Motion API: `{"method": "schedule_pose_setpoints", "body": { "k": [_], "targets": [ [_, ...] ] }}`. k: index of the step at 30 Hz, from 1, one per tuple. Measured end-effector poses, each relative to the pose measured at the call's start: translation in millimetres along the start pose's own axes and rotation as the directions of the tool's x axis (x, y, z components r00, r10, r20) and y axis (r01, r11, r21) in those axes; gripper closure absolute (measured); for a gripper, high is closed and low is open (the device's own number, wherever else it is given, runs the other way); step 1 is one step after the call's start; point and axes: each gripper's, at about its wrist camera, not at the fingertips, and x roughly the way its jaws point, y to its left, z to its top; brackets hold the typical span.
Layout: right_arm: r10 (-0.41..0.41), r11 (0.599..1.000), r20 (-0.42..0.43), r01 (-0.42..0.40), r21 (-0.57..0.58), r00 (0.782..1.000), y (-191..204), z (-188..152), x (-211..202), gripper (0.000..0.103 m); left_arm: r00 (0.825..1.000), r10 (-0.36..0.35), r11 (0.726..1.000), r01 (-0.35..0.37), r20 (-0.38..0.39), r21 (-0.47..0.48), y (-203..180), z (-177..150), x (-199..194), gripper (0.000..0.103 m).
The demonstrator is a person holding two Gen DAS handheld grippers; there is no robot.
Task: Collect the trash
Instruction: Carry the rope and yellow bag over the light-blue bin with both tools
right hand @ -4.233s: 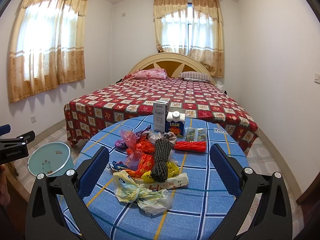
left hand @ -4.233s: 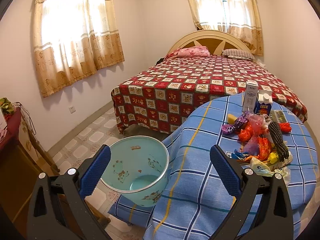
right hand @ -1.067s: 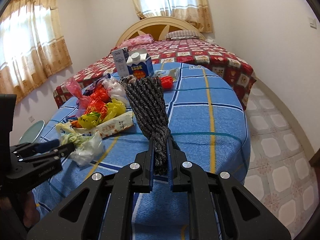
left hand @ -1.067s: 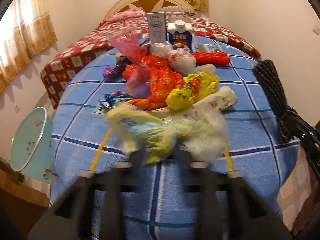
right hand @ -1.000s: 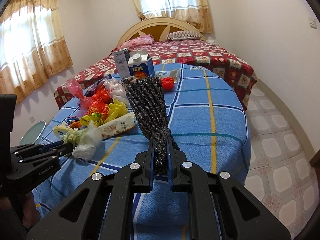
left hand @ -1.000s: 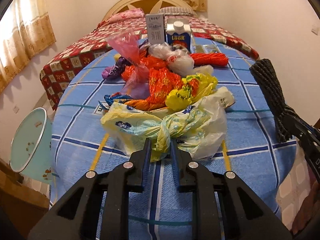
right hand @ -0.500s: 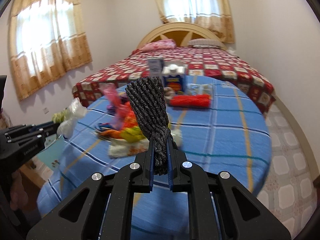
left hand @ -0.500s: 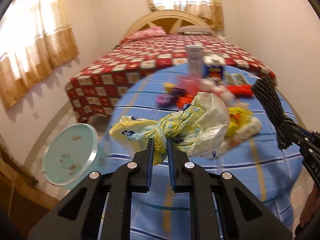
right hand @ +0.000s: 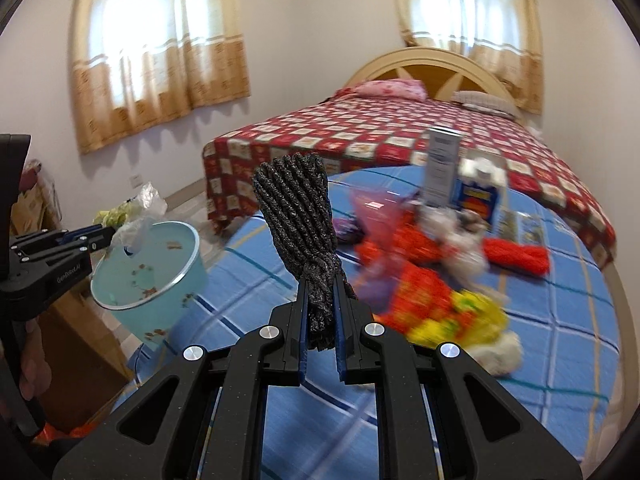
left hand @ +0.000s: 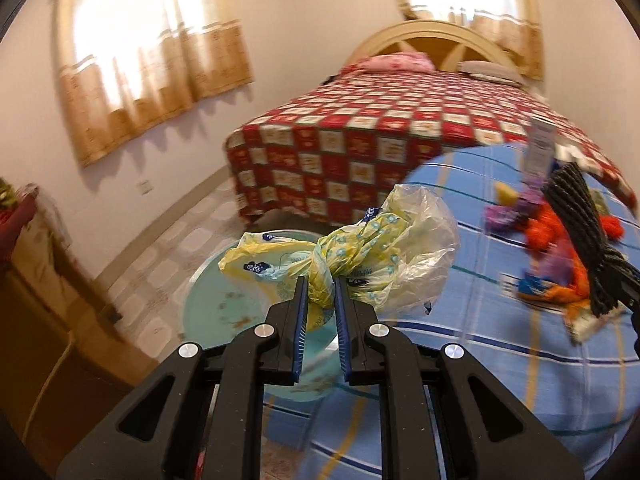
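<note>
My left gripper (left hand: 321, 292) is shut on a knotted yellow and clear plastic bag (left hand: 360, 256) and holds it in the air above the pale blue trash bin (left hand: 216, 300). In the right wrist view the left gripper (right hand: 100, 236) and bag (right hand: 136, 216) hang over the bin's (right hand: 148, 276) far rim. My right gripper (right hand: 321, 300) is shut on a dark grey bundle of rope (right hand: 298, 216), held upright over the table's left part. That bundle (left hand: 580, 224) also shows at the right of the left wrist view.
A round table with a blue checked cloth (right hand: 540, 360) carries a heap of red, orange and yellow wrappers (right hand: 432, 292), a milk carton (right hand: 478, 196) and a white box (right hand: 440, 172). A bed (right hand: 400, 128) stands behind. A wooden cabinet (left hand: 44, 320) stands left of the bin.
My left gripper has swung left off the table with the plastic bag to above the bin. My right gripper has turned left too, still holding the rope bundle.
</note>
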Motion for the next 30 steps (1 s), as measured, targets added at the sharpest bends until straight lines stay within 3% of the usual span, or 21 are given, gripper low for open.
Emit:
{"method": "schedule_pose_setpoints", "body": {
  "k": [12,30],
  "targets": [
    [0.07,0.992,-0.039,-0.074,-0.098,0.997,63,30,55,0.092,0.99,0.141,0.986,-0.143,-0.027,-0.081,61,2,26,0.089],
    [0.126,0.969,-0.103,-0.145,-0.202,0.987,126,46,114,0.092,0.964,0.245,0.955,-0.259,-0.106,-0.143,112,-4,63,0.089]
  ]
}}
